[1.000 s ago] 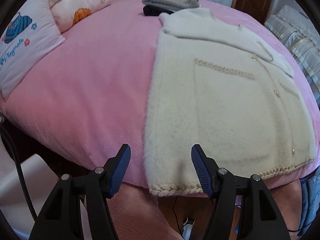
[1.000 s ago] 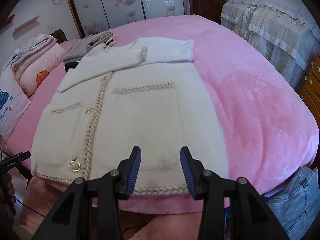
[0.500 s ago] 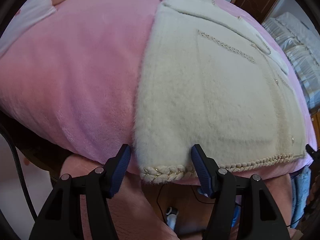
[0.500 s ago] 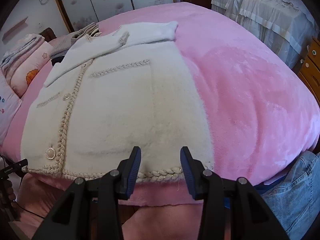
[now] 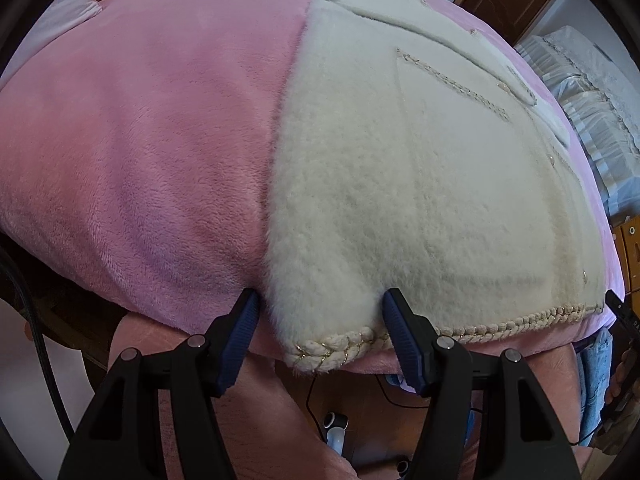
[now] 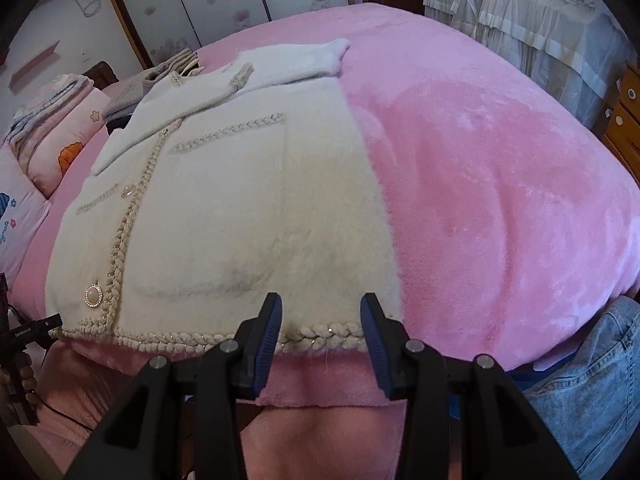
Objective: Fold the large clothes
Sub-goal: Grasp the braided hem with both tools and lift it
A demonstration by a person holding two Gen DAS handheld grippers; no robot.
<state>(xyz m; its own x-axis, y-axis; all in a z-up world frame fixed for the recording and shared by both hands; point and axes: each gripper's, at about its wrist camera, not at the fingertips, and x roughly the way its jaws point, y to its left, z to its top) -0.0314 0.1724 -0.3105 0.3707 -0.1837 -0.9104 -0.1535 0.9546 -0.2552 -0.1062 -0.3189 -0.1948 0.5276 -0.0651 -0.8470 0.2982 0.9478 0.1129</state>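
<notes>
Hem corners are now inside both claws, which a second ago hung well short of the bed edge.

Left wrist view: I have brought the left gripper [image 5: 320, 312] down and forward, so the cream cardigan [image 5: 420, 184] fills the frame from twelve o'clock to five o'clock. Its braided hem [image 5: 336, 350] corner sits at six o'clock, right between my blue pads [image 5: 394, 332], which stand wide apart with fabric bulging up between them but not pinched. The pink blanket [image 5: 140, 160] spreads from nine to eleven o'clock. The other gripper's tip pokes in at four o'clock.

Right wrist view: the right gripper [image 6: 320, 312] has closed in the same way. The cardigan [image 6: 240, 200] lies flat, buttoned front up, sleeves folded across the chest at eleven o'clock, pearl button [image 6: 93, 295] at eight o'clock. The hem [image 6: 320, 336] runs across between the pads [image 6: 370, 328], the garment's right-hand corner just past the far pad at three o'clock. This claw is wide too, nothing gripped. Pillows [image 6: 52, 140] and a grey folded pile [image 6: 156, 80] sit at ten o'clock.

I judge that both approaches are finished; the next thing I need is to squeeze on the two hem corners, then carry the hem up toward the collar.
</notes>
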